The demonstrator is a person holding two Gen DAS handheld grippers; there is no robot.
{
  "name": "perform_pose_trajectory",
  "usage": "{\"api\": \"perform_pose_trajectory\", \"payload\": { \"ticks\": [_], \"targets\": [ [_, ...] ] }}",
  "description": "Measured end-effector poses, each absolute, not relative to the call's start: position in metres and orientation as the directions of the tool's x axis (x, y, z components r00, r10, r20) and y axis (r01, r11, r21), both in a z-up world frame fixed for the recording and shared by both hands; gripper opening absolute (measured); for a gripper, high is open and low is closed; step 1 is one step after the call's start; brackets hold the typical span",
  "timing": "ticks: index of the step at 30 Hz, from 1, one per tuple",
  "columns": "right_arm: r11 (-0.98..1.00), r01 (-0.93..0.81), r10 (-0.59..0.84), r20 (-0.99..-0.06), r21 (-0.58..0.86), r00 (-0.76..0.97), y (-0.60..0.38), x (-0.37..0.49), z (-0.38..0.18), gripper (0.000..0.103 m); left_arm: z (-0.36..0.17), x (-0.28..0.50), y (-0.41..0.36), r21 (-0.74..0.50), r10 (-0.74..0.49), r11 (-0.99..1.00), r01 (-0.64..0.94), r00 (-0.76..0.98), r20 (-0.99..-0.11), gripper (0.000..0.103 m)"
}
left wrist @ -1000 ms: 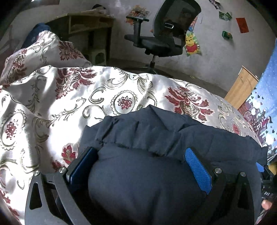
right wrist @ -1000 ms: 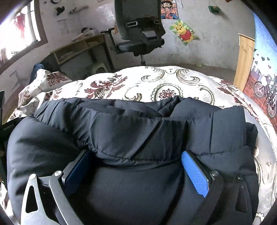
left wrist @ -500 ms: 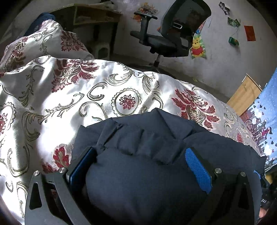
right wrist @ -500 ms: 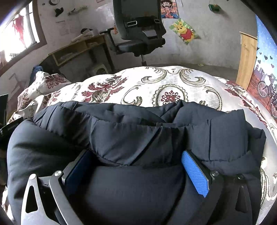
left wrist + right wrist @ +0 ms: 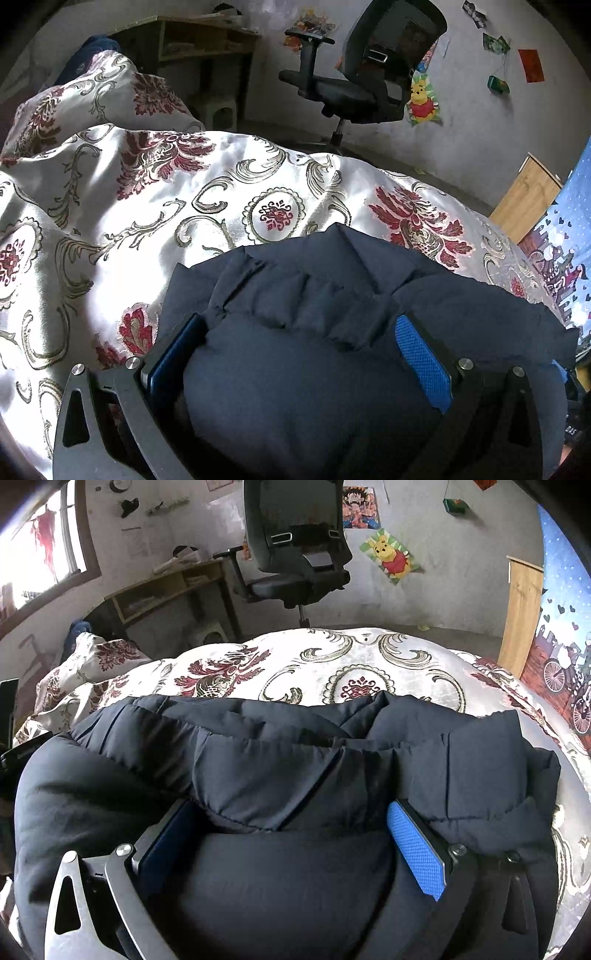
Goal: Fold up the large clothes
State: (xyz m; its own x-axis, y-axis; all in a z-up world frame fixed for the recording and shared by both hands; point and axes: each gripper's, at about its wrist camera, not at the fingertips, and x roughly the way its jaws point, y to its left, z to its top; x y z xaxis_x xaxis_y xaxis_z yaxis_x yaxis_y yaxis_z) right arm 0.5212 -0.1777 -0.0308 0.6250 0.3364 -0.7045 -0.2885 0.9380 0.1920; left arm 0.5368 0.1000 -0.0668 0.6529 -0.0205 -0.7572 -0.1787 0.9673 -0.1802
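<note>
Garment: a dark navy padded jacket [image 5: 317, 332], bulky and quilted, lies on the bed and fills the lower half of both wrist views.
Left hand-held gripper [image 5: 299, 354]: its two fingers stand wide apart with a thick puffed roll of the jacket bulging between them; the blue pads [image 5: 421, 354] touch the cloth on either side, so the bundle sits gripped in a wide hold.
Right hand-held gripper [image 5: 291, 838]: same stance, fingers spread wide around another thick fold of the jacket [image 5: 280, 775], the blue pad [image 5: 415, 849] pressed against the fabric.
Fold state: stitched seams and a layered edge run across the jacket just beyond both sets of fingers; the far edge of the garment rests on the bedspread.
Bed cover: a shiny cream bedspread [image 5: 155, 206] with red flowers and gold scrolls, rumpled at the left in the left wrist view, bare beyond the jacket.
Behind the bed: a black office chair [image 5: 295, 554] stands on the floor near a wooden desk [image 5: 166, 587] set against the wall.
Wall: a cartoon bear sticker [image 5: 423, 99] and a few other pictures.
Right edge: a wooden board [image 5: 521, 609] and a blue patterned cloth [image 5: 565, 251].
</note>
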Motion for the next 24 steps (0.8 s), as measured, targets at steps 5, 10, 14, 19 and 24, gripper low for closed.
{"api": "perform_pose_trajectory", "payload": {
  "ticks": [5, 10, 14, 19, 24],
  "targets": [
    [0.937, -0.293, 0.342, -0.656, 0.189, 0.673, -0.182, 0.506, -0.029, 0.103, -0.061, 0.524, 0.102, -0.198, -0.026, 0.963, -0.181, 0.672, -0.740, 0.102],
    [0.930, -0.294, 0.365, -0.637, 0.219, 0.680, -0.193, 0.491, -0.024, 0.103, -0.036, 0.492, 0.111, -0.217, -0.027, 0.959, -0.181, 0.704, -0.710, 0.102],
    [0.931, -0.283, 0.364, -0.630, 0.231, 0.686, -0.203, 0.472, -0.016, 0.103, -0.021, 0.463, 0.130, -0.295, -0.104, 0.945, -0.143, 0.722, -0.684, 0.102],
    [0.929, -0.277, 0.371, -0.627, 0.246, 0.685, -0.220, 0.452, -0.010, 0.103, -0.009, 0.442, 0.154, -0.273, -0.158, 0.960, -0.061, 0.686, -0.710, 0.102],
    [0.942, -0.258, 0.335, -0.636, 0.214, 0.696, -0.244, 0.435, -0.004, 0.103, -0.021, 0.436, 0.162, -0.277, -0.219, 0.961, 0.003, 0.619, -0.754, 0.102]
  ]
}}
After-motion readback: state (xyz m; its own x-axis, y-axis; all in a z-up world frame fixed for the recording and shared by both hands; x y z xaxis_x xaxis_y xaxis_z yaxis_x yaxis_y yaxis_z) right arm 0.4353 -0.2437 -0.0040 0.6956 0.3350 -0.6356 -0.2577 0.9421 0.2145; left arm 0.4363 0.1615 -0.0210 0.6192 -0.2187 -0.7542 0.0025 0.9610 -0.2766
